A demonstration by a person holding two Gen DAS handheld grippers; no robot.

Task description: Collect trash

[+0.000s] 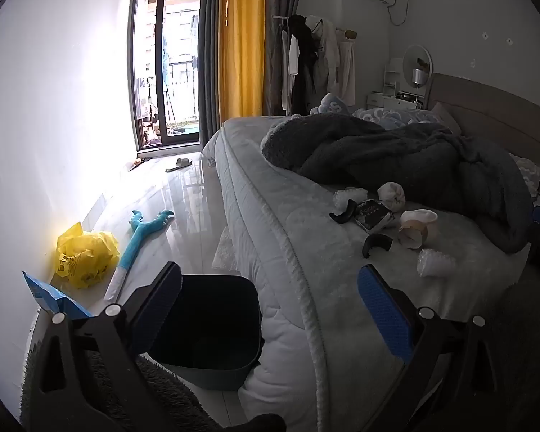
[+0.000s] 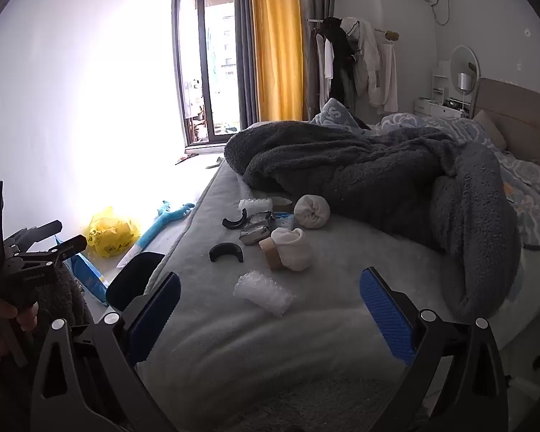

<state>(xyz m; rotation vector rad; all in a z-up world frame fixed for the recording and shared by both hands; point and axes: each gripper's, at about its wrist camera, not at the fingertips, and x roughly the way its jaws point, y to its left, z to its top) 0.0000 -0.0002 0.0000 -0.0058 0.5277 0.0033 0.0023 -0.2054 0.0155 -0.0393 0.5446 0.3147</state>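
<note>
A dark bin (image 1: 205,327) stands on the floor against the bed's side; it also shows in the right wrist view (image 2: 133,277). Trash lies on the bed: bubble wrap (image 2: 264,292) (image 1: 436,262), two black curved pieces (image 2: 226,251) (image 1: 377,243), a tape roll (image 2: 271,252), a foil wrapper (image 2: 257,230) and balled white socks (image 2: 311,211). My left gripper (image 1: 270,309) is open and empty above the bin and bed edge. My right gripper (image 2: 270,313) is open and empty over the bed, just short of the bubble wrap.
A grey blanket (image 2: 378,180) is heaped behind the trash. On the floor by the wall lie a yellow bag (image 1: 86,255), a blue packet (image 1: 50,295) and a blue plush toy (image 1: 140,237). A dark rug (image 1: 144,396) lies below the bin. The left gripper shows at the left in the right wrist view (image 2: 28,252).
</note>
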